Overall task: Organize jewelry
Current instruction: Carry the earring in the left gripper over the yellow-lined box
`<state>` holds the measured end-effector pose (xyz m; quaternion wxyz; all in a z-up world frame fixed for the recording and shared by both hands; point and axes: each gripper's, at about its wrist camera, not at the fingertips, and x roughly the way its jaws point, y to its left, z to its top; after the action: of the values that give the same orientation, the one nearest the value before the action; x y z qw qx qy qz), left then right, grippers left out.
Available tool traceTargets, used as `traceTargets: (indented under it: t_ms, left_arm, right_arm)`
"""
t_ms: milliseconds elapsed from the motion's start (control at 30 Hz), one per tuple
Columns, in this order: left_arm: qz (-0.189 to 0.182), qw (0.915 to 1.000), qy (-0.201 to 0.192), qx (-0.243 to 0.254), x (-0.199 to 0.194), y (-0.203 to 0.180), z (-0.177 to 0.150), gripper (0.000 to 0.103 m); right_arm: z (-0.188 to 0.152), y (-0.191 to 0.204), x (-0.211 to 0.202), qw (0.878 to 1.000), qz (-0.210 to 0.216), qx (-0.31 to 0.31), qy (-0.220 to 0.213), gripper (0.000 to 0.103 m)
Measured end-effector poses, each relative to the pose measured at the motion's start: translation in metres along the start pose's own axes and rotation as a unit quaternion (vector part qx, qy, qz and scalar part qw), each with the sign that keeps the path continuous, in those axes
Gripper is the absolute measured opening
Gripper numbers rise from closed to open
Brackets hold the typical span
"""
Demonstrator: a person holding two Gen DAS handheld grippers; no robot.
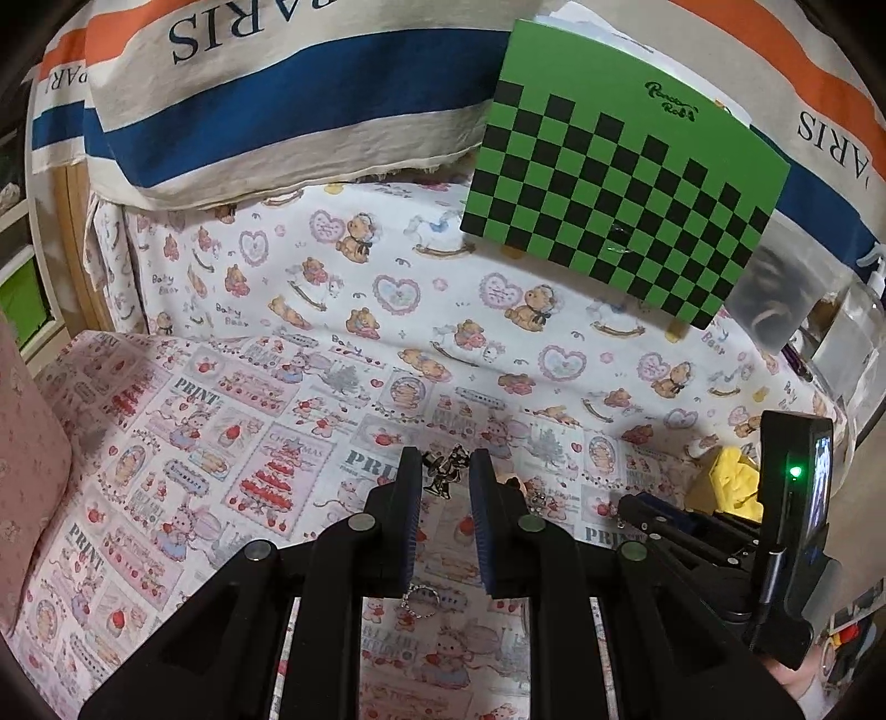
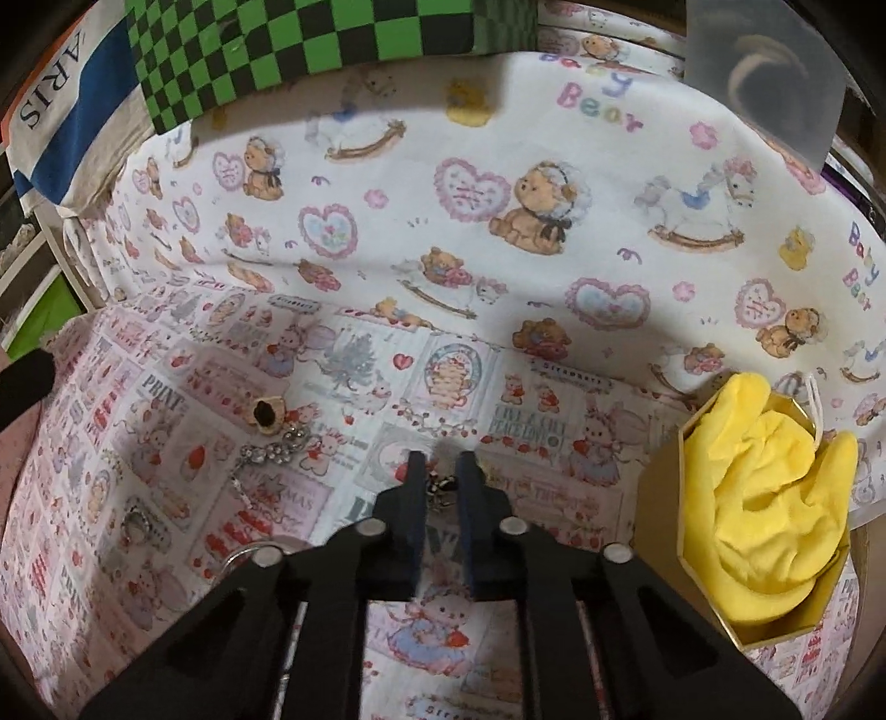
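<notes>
In the left wrist view my left gripper (image 1: pixel 443 471) is open, its jaws either side of a small dark metal charm (image 1: pixel 446 473) lying on the printed cloth; a ball chain loop (image 1: pixel 422 601) lies under it. In the right wrist view my right gripper (image 2: pixel 442 471) has its jaws narrowly apart around a small metal charm (image 2: pixel 440 490); I cannot tell whether they grip it. A gold hexagonal box (image 2: pixel 664 498) lined with yellow cloth (image 2: pixel 769 498) stands to its right. A rhinestone piece (image 2: pixel 274 451), a black-centred brooch (image 2: pixel 266 412) and a ring (image 2: pixel 135 523) lie to its left.
A green and black checkered board (image 1: pixel 620 177) leans at the back, also visible in the right wrist view (image 2: pixel 299 50). Striped fabric (image 1: pixel 266 99) hangs behind. A translucent plastic container (image 2: pixel 764 72) stands at the back right. The right gripper's body (image 1: pixel 786 526) is beside the left one.
</notes>
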<state>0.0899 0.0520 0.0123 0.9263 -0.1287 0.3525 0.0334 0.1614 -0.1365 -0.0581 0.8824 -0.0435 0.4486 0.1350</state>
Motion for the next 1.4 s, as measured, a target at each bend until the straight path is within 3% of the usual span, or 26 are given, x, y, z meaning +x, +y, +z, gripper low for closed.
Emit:
traceTargets:
  t_ms: [300,433,533,600,733,900,1167,1400]
  left_arm:
    - [-0.003,0.9999,-0.012,0.003,-0.007,-0.001,0.000,0.016]
    - [0.011,0.9987,-0.048,0.014,-0.016,-0.005,-0.001,0.016]
    - [-0.009,0.9982,-0.058,0.010,-0.021,-0.005,0.000,0.016]
    - [-0.003,0.9969,-0.076,0.017,-0.027,-0.008,0.000,0.016]
    - [-0.003,0.9933,-0.112,0.025,-0.039,-0.014,-0.002,0.016]
    - [-0.011,0.9893,-0.136,0.052,-0.048,-0.026,-0.006,0.016]
    - [-0.072,0.9860,-0.125,0.084,-0.067,-0.076,-0.002,0.016]
    - [-0.155,0.9759,-0.062,0.141,-0.043,-0.168,0.004,0.016]
  right_arm:
    - [-0.016,-0.011,-0.041,0.999,0.032,0.015,-0.018,0.006]
    - [-0.034,-0.016,-0.070,0.998,0.023,0.002,-0.055,0.006]
    - [-0.047,-0.024,-0.088,0.997,0.034,0.012,-0.072,0.006]
    - [-0.055,-0.028,-0.101,0.995,0.042,0.020,-0.091,0.006]
    - [-0.060,-0.040,-0.121,0.990,0.062,0.042,-0.124,0.006]
    - [-0.060,-0.056,-0.143,0.983,0.059,0.057,-0.165,0.006]
    - [-0.058,-0.090,-0.169,0.972,0.050,0.104,-0.204,0.006]
    - [-0.056,-0.133,-0.162,0.963,0.031,0.164,-0.213,0.006]
